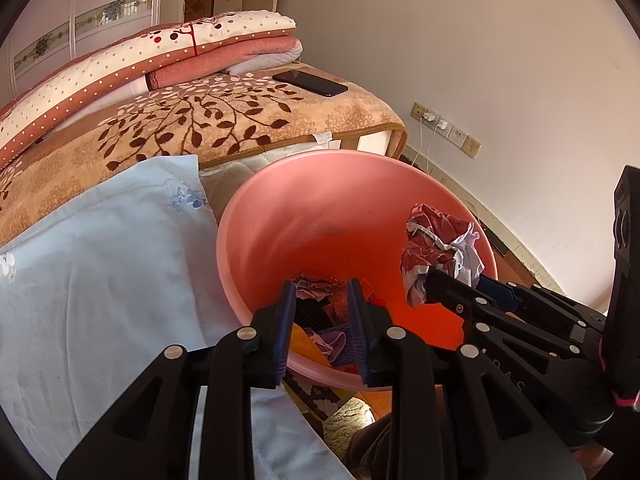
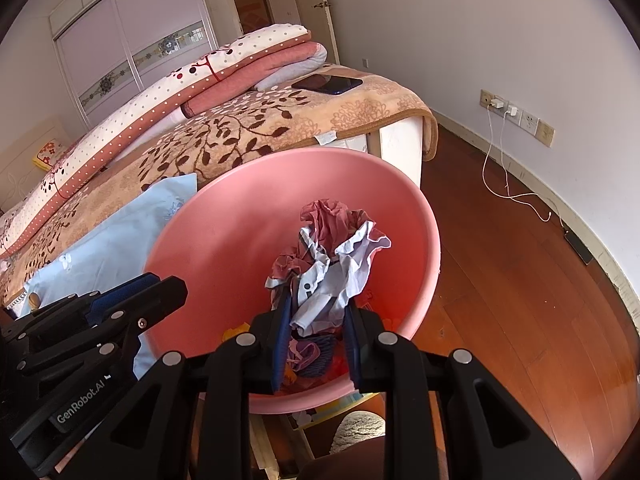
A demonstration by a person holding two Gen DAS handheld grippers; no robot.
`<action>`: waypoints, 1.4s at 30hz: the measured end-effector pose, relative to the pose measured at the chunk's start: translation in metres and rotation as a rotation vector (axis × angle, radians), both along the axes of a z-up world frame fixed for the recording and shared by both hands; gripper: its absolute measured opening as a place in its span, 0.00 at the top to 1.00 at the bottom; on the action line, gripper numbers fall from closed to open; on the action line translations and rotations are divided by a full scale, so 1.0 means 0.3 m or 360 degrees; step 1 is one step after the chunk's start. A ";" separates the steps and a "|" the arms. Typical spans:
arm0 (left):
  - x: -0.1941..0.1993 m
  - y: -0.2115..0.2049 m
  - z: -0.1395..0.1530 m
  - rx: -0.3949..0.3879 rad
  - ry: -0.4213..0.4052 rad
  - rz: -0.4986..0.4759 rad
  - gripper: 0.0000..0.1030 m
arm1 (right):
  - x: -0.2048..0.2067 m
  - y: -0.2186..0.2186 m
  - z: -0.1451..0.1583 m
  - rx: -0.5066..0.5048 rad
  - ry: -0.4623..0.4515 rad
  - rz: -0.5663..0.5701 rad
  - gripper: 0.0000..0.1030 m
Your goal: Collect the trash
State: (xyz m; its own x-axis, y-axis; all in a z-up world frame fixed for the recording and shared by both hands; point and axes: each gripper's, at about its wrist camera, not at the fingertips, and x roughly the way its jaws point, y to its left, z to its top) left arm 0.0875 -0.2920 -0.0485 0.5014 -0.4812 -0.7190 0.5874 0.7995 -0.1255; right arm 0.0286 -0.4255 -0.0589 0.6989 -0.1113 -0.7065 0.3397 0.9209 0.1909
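Pink basin [image 1: 320,200] standing beside a bed, taken as the landmark. Left gripper [image 1: 322,320] poised over the near rim of the basin, fingers parted with nothing between the pads — released. Through the gap, scraps of trash [image 1: 320,332] lying on the basin's floor: purple, orange and dark bits.

Right gripper [image 2: 314,332] also over the near rim of the basin, to the right of the left one, fingers clamped on a crumpled wad of paper [image 2: 332,256] — red-brown and pale blue-white — held up above the inside of the basin, clear of the scraps below.

Behind the basin, a bed with a tan blanket [image 1: 224,128] patterned in brown leaves; folded quilts [image 1: 160,60] stacked at its far side. Dark phone [image 1: 310,83] lying flat on the blanket beyond the basin. Pale blue pillow [image 1: 100,248] left of the basin, touching its rim. Right of the basin, wooden floor [image 2: 520,280], and farther off wall sockets [image 2: 516,114] with white charger cables trailing down.
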 end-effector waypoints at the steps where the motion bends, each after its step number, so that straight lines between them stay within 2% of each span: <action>1: -0.001 0.000 0.000 -0.0001 0.0000 -0.0001 0.74 | -0.002 -0.003 -0.003 0.0001 0.0000 0.0000 0.78; 9: -0.001 -0.002 -0.002 -0.0001 0.0008 0.0002 0.74 | -0.002 -0.007 -0.008 0.0004 0.0000 -0.0004 0.77; 15: -0.002 -0.003 -0.003 0.0005 0.0011 0.0001 0.72 | -0.007 -0.020 -0.016 0.0004 -0.0007 -0.0008 0.71; 17: -0.003 -0.003 -0.003 0.0006 0.0009 0.0001 0.71 | -0.009 -0.024 -0.015 -0.0005 -0.0010 -0.0012 0.69; 19: -0.001 -0.003 -0.002 0.0004 0.0009 0.0002 0.65 | -0.011 -0.025 -0.012 -0.0005 -0.0012 -0.0016 0.68; 42: -0.011 0.021 0.027 -0.0035 -0.0003 0.0014 0.64 | -0.047 -0.004 0.029 0.0002 -0.0053 -0.0026 0.59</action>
